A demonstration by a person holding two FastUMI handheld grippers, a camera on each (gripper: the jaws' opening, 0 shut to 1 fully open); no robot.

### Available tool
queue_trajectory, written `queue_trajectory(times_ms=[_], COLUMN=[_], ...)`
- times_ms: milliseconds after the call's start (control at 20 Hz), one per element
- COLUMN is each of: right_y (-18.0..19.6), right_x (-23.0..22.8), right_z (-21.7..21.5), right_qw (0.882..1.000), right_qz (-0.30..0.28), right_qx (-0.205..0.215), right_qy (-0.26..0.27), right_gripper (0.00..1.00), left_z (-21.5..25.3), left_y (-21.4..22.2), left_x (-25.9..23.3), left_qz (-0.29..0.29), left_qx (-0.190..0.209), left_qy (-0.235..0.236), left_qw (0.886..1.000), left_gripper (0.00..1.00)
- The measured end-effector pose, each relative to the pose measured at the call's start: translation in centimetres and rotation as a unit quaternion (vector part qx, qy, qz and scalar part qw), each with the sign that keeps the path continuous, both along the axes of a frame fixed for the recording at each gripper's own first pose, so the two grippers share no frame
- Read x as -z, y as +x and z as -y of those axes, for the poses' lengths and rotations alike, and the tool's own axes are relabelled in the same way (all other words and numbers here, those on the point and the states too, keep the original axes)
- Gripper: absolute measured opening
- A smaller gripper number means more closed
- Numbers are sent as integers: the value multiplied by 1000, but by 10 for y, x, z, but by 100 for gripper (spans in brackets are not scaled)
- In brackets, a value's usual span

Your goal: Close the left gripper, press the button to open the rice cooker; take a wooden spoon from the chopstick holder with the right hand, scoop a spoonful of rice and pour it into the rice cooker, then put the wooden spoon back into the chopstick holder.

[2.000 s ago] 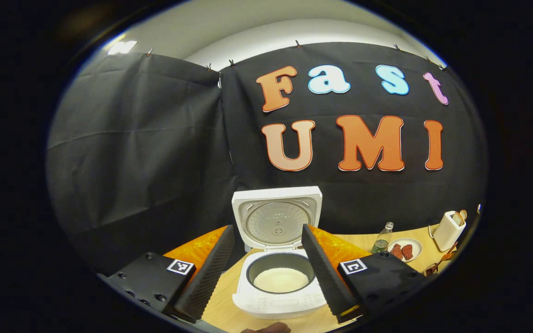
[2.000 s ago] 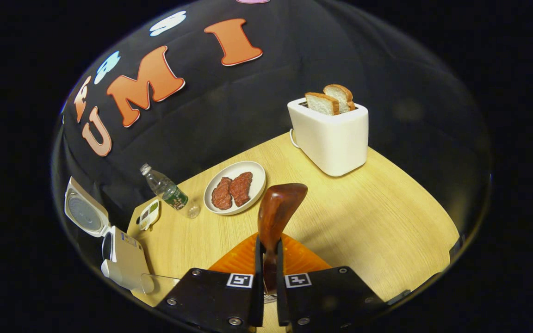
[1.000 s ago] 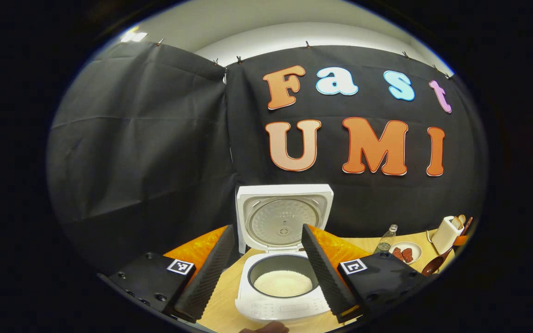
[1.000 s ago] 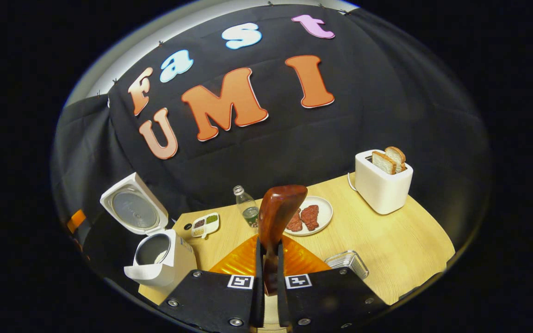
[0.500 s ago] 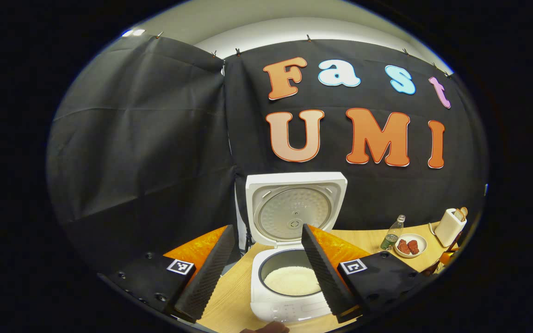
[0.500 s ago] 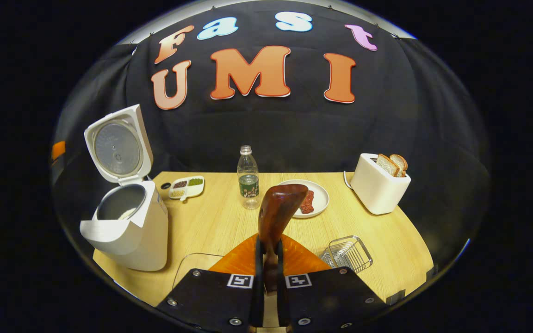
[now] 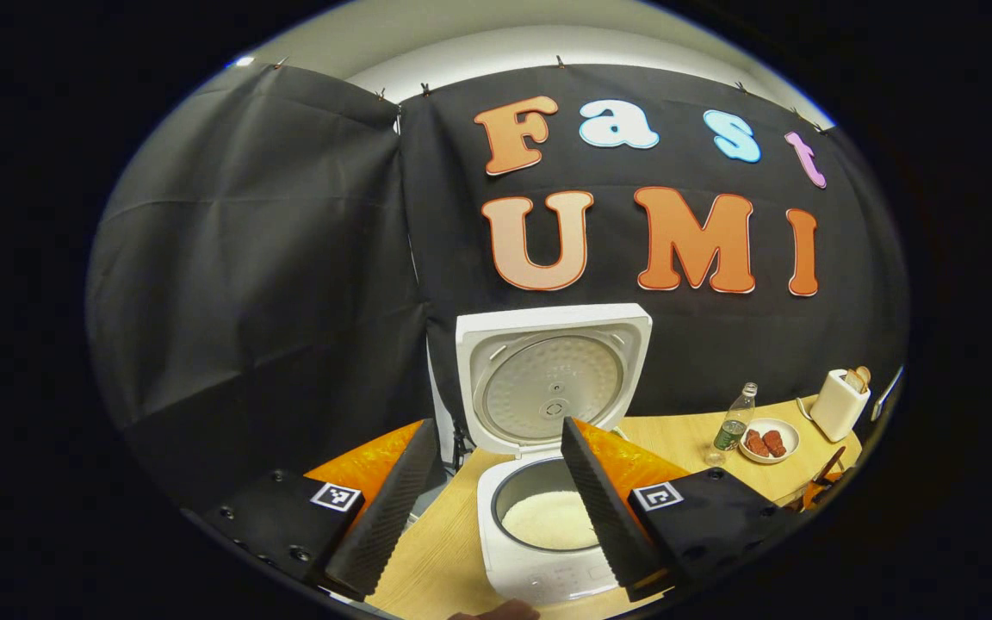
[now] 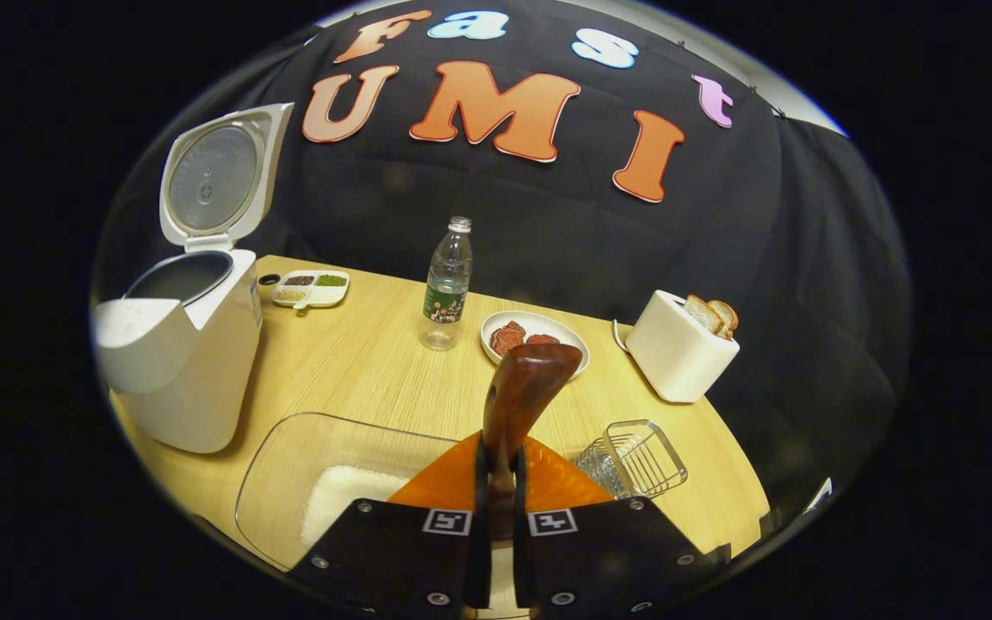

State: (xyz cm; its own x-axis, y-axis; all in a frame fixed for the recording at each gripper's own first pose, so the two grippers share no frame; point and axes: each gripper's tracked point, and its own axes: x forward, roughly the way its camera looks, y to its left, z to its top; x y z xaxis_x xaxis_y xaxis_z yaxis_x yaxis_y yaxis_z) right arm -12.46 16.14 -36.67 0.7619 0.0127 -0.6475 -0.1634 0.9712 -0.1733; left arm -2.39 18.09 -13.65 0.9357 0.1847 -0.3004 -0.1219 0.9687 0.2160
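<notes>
The white rice cooker (image 7: pixel 548 568) stands open with its lid (image 7: pixel 552 383) upright and white rice in the pot (image 7: pixel 552 519). My left gripper (image 7: pixel 497 426) is open just in front of it, one finger to each side of the pot, holding nothing. In the right gripper view the cooker (image 8: pixel 190 362) is at the left. My right gripper (image 8: pixel 496 452) is shut on the handle of a dark wooden spoon (image 8: pixel 520 392), whose bowl points up and looks empty. Below it lies a clear container (image 8: pixel 289 465) with white rice (image 8: pixel 337 504). The wire chopstick holder (image 8: pixel 638 461) is just to the right.
On the wooden table (image 8: pixel 375 362) stand a water bottle (image 8: pixel 447 284), a plate of meat (image 8: pixel 533 337), a white toaster with bread (image 8: pixel 677 353) and a small divided dish (image 8: pixel 311 288) behind the cooker. The table's edge runs close on the right.
My right gripper with the spoon has swung left and tipped down, bringing the clear rice container under it. The left gripper shifted slightly, and the cooker sits a little more to its right.
</notes>
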Motion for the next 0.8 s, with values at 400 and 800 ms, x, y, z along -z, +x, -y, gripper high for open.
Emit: queue_trajectory(times_ms=[400, 800], right_y=[-21, -41], right_x=[4, -4], right_z=[-8, -35], right_qw=[999, 999], right_qz=[33, 31], right_qx=[-14, -12], right_qy=[-39, -3], right_gripper=[10, 10], left_z=[0, 1], left_y=[6, 5], left_x=[9, 15], left_qz=[-15, -25], left_qx=[13, 18], left_qy=[1, 5], left_qw=[1000, 1000], left_gripper=[99, 99])
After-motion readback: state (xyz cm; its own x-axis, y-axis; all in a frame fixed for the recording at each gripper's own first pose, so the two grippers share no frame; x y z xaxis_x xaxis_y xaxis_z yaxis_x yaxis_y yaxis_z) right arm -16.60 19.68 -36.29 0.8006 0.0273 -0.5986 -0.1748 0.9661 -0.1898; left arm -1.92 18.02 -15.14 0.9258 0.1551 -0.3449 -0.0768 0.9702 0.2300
